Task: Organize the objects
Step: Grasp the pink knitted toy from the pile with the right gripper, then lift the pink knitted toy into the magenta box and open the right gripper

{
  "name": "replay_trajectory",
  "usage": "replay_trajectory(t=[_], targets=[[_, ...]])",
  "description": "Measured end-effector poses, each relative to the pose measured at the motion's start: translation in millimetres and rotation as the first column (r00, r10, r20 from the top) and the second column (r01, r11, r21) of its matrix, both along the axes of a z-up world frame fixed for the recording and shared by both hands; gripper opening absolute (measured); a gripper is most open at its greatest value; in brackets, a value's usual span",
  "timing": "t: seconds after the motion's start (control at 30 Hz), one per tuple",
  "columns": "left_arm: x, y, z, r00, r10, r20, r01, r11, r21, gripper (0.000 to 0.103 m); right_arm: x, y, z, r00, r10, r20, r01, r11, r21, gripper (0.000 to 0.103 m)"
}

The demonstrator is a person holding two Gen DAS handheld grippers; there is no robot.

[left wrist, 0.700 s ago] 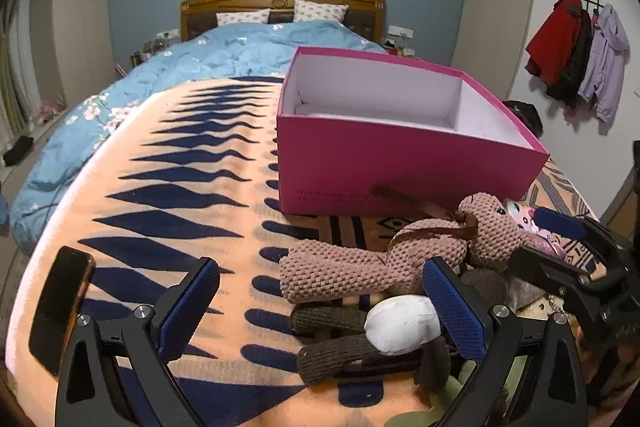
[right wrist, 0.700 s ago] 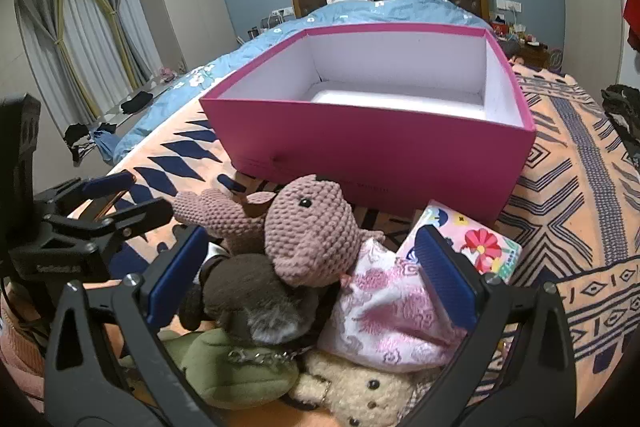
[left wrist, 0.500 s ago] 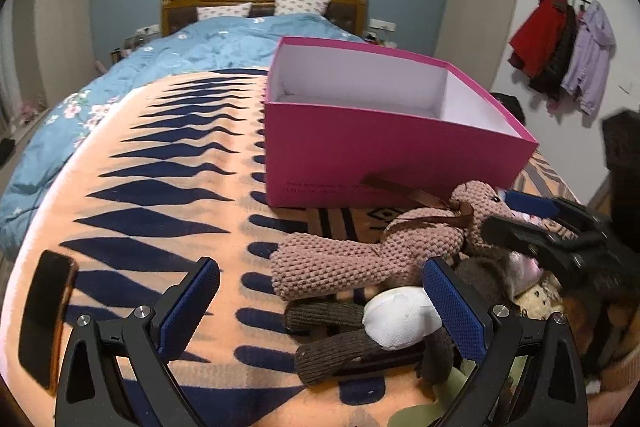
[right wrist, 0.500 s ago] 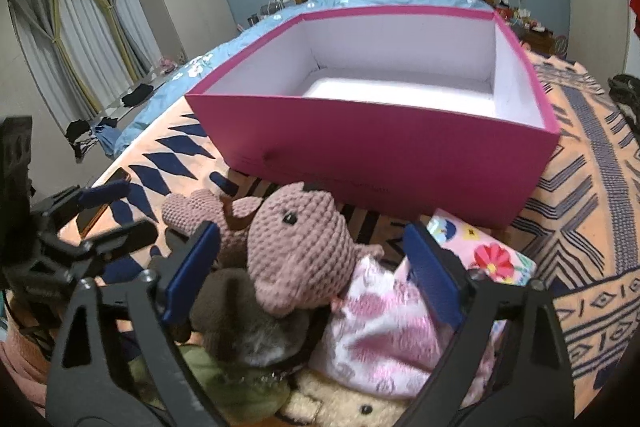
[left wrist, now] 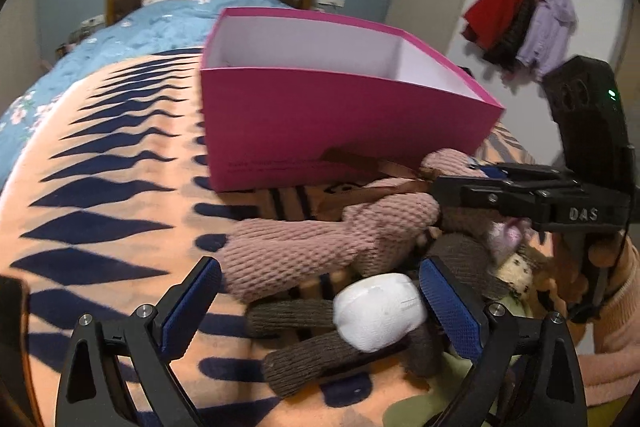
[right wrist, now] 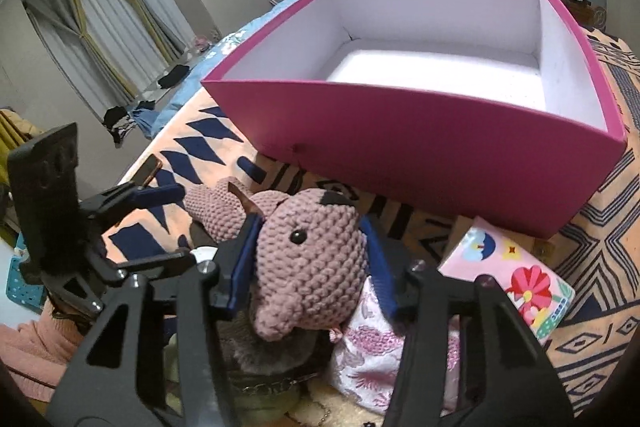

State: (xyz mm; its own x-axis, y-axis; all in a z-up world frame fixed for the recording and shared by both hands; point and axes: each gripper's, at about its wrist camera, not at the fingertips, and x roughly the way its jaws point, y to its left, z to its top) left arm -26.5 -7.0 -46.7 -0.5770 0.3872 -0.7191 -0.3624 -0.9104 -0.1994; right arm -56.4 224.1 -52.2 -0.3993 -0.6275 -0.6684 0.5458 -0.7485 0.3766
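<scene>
A pink knitted plush bunny (left wrist: pixel 320 247) lies on the patterned blanket in front of an open, empty magenta box (left wrist: pixel 340 115). My right gripper (right wrist: pixel 312 267) is shut on the bunny's head (right wrist: pixel 316 259); it shows in the left wrist view (left wrist: pixel 520 195) at the right. My left gripper (left wrist: pixel 320 303) is open and empty, its pads either side of a brown plush with a white foot (left wrist: pixel 376 311). The box (right wrist: pixel 420 131) stands just behind the pile.
A pink floral pouch (right wrist: pixel 376 347), a flowered tissue pack (right wrist: pixel 516 267) and other plush toys lie under the bunny. A phone (right wrist: pixel 148 169) lies at the blanket's left edge. The blue duvet (left wrist: pixel 120 39) and headboard are beyond the box.
My right gripper has moved forward and closed on the bunny's head. My left gripper has moved slightly closer to the pile and stays open.
</scene>
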Motion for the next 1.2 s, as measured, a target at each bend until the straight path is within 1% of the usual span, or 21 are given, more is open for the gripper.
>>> replay_trajectory(t=[0.07,0.13,0.17,0.23,0.27,0.3,0.33,0.4,0.47,0.5,0.6,0.67,0.8,0.87,0.93,1.0,1.03,1.13,1.2], targets=[[1,4,1,1.0,-0.017,-0.013,0.016,1.0,-0.021,0.101,0,3,2,1.0,-0.003,0.001,0.003,1.0,-0.027,0.052],[0,7,2,0.999,-0.033,-0.02,0.032,0.999,-0.039,0.097,0,7,7,1.0,-0.006,-0.006,0.006,0.997,-0.074,0.052],[-1,7,3,0.999,-0.039,-0.014,0.038,0.999,-0.038,0.094,0,9,11,1.0,-0.009,-0.013,0.007,0.996,-0.091,0.052],[-3,4,5,0.999,-0.044,-0.007,0.044,0.998,-0.034,0.086,0,14,20,1.0,-0.016,-0.023,0.013,0.992,-0.127,0.052],[-4,3,5,0.999,-0.049,-0.005,0.049,0.998,-0.026,0.08,1,16,25,0.999,-0.018,-0.031,0.013,0.99,-0.143,0.052],[-5,2,7,0.998,-0.057,0.003,0.057,0.998,-0.006,0.071,2,18,30,0.999,-0.018,-0.041,0.012,0.987,-0.161,0.052],[-6,0,9,0.998,-0.066,0.01,0.066,0.998,0.015,0.067,3,20,38,0.998,-0.013,-0.057,0.003,0.985,-0.173,0.052],[-9,-1,17,0.997,-0.077,0.008,0.076,0.996,0.05,0.054,5,20,48,0.997,-0.008,-0.082,-0.007,0.983,-0.184,0.052],[-13,-1,27,0.997,-0.076,-0.01,0.077,0.995,0.066,0.048,5,16,58,0.995,0.003,-0.102,-0.023,0.981,-0.191,0.052],[-15,-1,34,0.997,-0.069,-0.023,0.07,0.996,0.063,0.046,4,14,64,0.993,0.007,-0.116,-0.03,0.98,-0.195,0.052],[-24,2,54,0.996,-0.051,-0.069,0.053,0.998,0.035,0.043,-2,13,78,0.988,0.004,-0.153,-0.037,0.976,-0.214,0.052],[-31,2,69,0.995,-0.043,-0.089,0.046,0.998,0.03,0.042,-9,15,93,0.984,0.001,-0.18,-0.043,0.972,-0.231,0.052],[-54,7,98,0.988,-0.028,-0.149,0.025,0.999,-0.026,0.042,-28,11,116,0.971,-0.006,-0.239,-0.054,0.969,-0.24,0.052],[-68,10,101,0.988,-0.022,-0.154,0.013,0.998,-0.06,0.042,-40,7,120,0.967,-0.012,-0.253,-0.049,0.971,-0.234,0.052],[-84,11,100,0.991,-0.016,-0.135,0.005,0.996,-0.084,0.042,-55,0,118,0.967,-0.017,-0.253,-0.038,0.977,-0.209,0.052],[-101,12,92,0.995,-0.005,-0.104,-0.006,0.994,-0.113,0.041,-69,-2,113,0.973,-0.009,-0.231,-0.035,0.982,-0.187,0.052],[-113,13,84,0.997,-0.005,-0.075,-0.005,0.992,-0.127,0.041,-77,-6,107,0.976,-0.008,-0.218,-0.03,0.985,-0.17,0.052],[-132,15,65,1.0,0.002,-0.014,-0.004,0.986,-0.167,0.041,-99,-8,82,0.99,0.011,-0.139,-0.031,0.989,-0.143,0.052],[-136,16,51,1.0,0.006,0.023,-0.001,0.983,-0.186,0.04,-112,-7,63,0.996,0.031,-0.08,-0.042,0.99,-0.135,0.052]])
